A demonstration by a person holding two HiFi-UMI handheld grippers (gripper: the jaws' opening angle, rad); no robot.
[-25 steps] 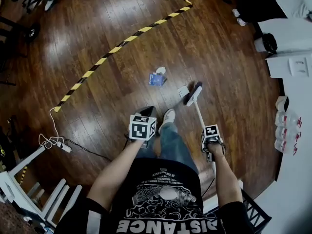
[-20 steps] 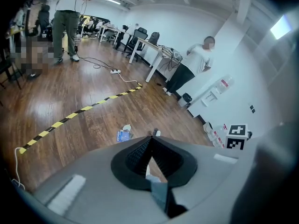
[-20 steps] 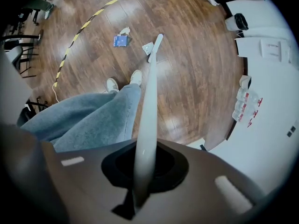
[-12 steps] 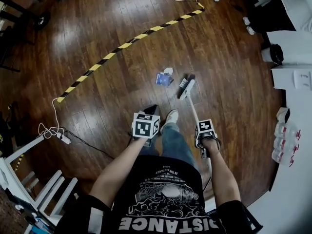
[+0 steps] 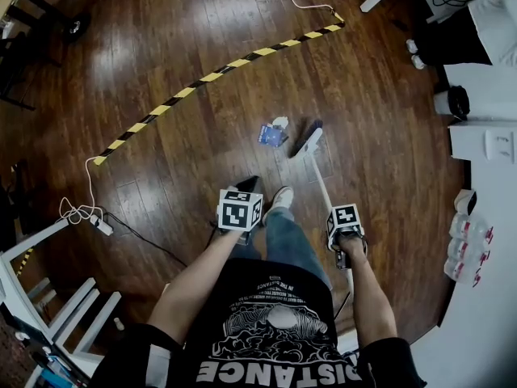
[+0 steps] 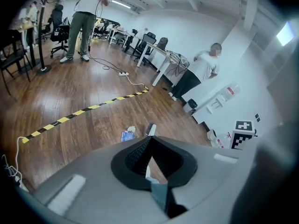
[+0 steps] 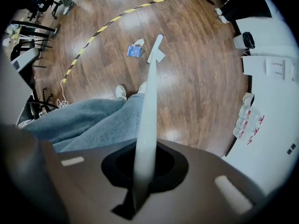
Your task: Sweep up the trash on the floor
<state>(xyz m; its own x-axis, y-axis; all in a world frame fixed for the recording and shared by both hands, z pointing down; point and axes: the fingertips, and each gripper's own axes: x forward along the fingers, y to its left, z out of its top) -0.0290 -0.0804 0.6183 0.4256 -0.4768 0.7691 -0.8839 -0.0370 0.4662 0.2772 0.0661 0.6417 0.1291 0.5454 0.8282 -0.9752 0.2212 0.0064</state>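
The trash, a blue packet with a crumpled white scrap point(image 5: 273, 132), lies on the wood floor ahead of my feet; it also shows in the left gripper view point(image 6: 127, 135) and the right gripper view point(image 7: 135, 50). The broom head point(image 5: 307, 139) rests just right of it. Its white handle point(image 7: 148, 101) runs back into my right gripper point(image 5: 346, 223) point(image 7: 141, 174), which is shut on it. My left gripper point(image 5: 240, 208) point(image 6: 150, 168) is shut on a thin piece, apparently the handle of the dark dustpan point(image 5: 244, 186) beside my shoe.
A yellow-black cable strip point(image 5: 218, 74) crosses the floor beyond the trash. A power strip with white cord point(image 5: 100, 225) lies at the left, by a white frame point(image 5: 56, 305). A white counter with bottles point(image 5: 470, 253) and a bin point(image 5: 456, 102) stand on the right. People stand far off point(image 6: 198, 73).
The broom head has slid left and away from me, ending close beside the blue packet. The white scrap near the broom no longer shows apart. The left gripper has barely moved.
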